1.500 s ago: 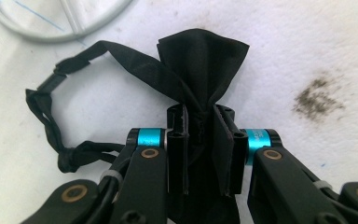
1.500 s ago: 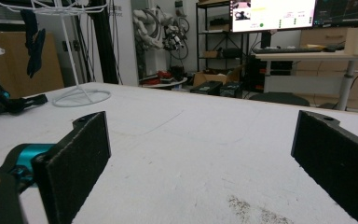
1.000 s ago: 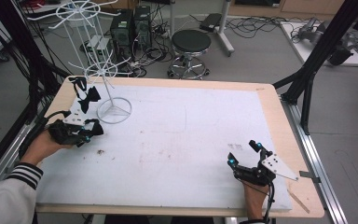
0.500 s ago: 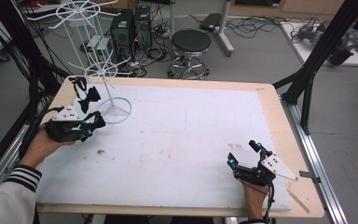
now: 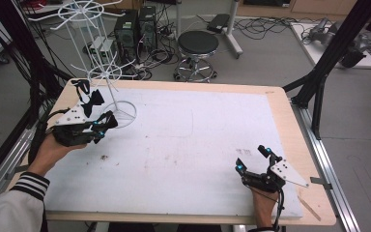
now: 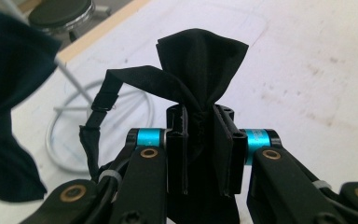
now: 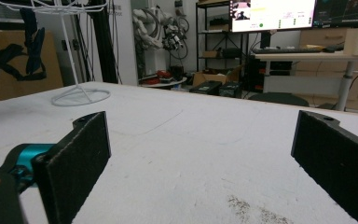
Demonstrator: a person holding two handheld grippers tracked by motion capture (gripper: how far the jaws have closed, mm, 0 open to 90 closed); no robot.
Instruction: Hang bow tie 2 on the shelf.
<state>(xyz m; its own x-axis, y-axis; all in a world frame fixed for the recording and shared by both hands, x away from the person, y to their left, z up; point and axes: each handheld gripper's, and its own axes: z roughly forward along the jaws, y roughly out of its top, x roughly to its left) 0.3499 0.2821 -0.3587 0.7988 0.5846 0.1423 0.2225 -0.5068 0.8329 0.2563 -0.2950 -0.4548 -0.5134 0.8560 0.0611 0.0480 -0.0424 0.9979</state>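
left gripper (image 5: 107,124): held in the person's left hand (image 5: 53,147) at the desk's left side, near the rack base; jaws pinched tight on a black fabric bow tie (image 6: 198,65)
black fabric bow tie: bunched between the left jaws in the left gripper view, one folded wing sticking up above the pads, a thin black strap with a small buckle (image 6: 103,100) looping off to the side and down past the gripper body
bow tie in high view: dark cloth at the jaw tips, lifted off the desk (image 5: 105,124)
second black bow tie (image 5: 91,99): hanging by the lower ring of the rack, just above the left gripper; whether it touches the gripper I cannot tell
white wire display rack (image 5: 104,72): upright at the desk's far left corner, round ring base (image 5: 125,112) on the white surface, spoked tiers higher up
right gripper (image 5: 252,158): near the desk's front right, in the person's right hand (image 5: 263,205); jaws wide, nothing between them, low over the surface
right gripper view: both black pads (image 7: 77,158) spread apart, bare white surface between, rack (image 7: 77,51) far off at the left
desk (image 5: 183,145): light wooden edge, white scuffed sheet on top, small dark specks
black round stool (image 5: 198,46): on the floor beyond the far edge
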